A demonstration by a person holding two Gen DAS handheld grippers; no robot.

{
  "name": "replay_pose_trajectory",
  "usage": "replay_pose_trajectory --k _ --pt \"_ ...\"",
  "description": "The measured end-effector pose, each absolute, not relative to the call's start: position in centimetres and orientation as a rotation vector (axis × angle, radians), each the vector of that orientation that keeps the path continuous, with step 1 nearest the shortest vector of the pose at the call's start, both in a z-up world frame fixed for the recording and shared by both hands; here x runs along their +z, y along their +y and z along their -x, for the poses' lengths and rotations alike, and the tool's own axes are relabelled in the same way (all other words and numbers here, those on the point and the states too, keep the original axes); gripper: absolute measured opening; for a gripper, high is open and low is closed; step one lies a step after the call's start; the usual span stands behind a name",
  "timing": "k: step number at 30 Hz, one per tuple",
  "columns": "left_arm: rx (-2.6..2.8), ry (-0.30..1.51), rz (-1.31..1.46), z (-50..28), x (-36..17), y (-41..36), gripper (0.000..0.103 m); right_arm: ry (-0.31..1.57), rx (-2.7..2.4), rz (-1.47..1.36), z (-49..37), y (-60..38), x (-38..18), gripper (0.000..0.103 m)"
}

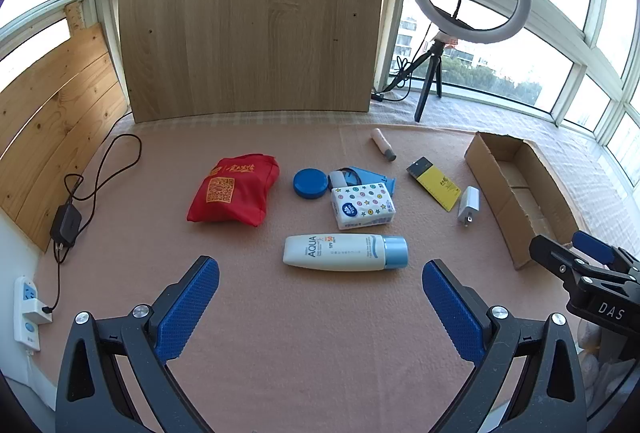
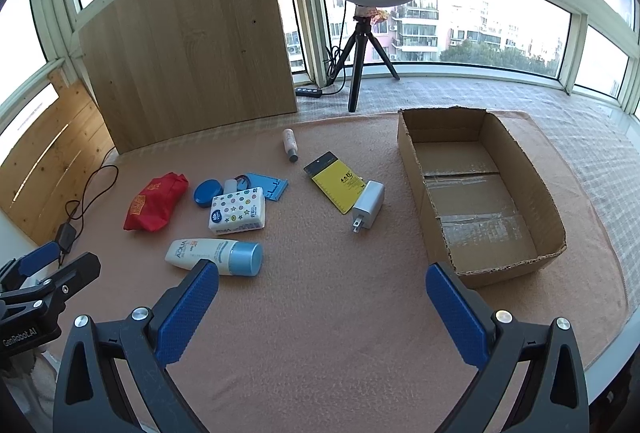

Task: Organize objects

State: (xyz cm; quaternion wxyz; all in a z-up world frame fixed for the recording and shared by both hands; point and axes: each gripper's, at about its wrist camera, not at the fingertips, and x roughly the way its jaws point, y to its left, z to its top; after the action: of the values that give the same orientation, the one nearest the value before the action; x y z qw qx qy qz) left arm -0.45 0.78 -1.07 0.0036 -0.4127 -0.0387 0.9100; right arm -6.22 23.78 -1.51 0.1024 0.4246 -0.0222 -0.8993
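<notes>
Both the left gripper [image 1: 320, 275] and the right gripper [image 2: 322, 277] hover with blue pads spread apart, holding nothing. Just ahead lies the AQUA bottle [image 1: 344, 252] on its side on the pink cloth [image 1: 280, 333], with the tissue pack [image 1: 362, 205], red pouch [image 1: 234, 189] and white charger [image 2: 368, 206] beyond. The cardboard box [image 2: 548, 209] stands open at the right.

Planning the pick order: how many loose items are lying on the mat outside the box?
8: red pouch, blue lid, blue holder, tissue pack, AQUA bottle, small tube, yellow card, charger. More may be hidden.
</notes>
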Motion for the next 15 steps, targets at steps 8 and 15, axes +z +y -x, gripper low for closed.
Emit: replay_pose_trajectory --k 8,15 --pt "2.850 -0.122 1.300 0.97 -1.31 0.89 0.103 -0.067 -2.652 -1.256 6.34 23.82 -1.69 0.102" --pt "2.849 -0.116 1.309 1.19 -1.62 0.95 0.103 -0.070 -2.648 -1.266 6.51 23.80 -1.97 0.102"
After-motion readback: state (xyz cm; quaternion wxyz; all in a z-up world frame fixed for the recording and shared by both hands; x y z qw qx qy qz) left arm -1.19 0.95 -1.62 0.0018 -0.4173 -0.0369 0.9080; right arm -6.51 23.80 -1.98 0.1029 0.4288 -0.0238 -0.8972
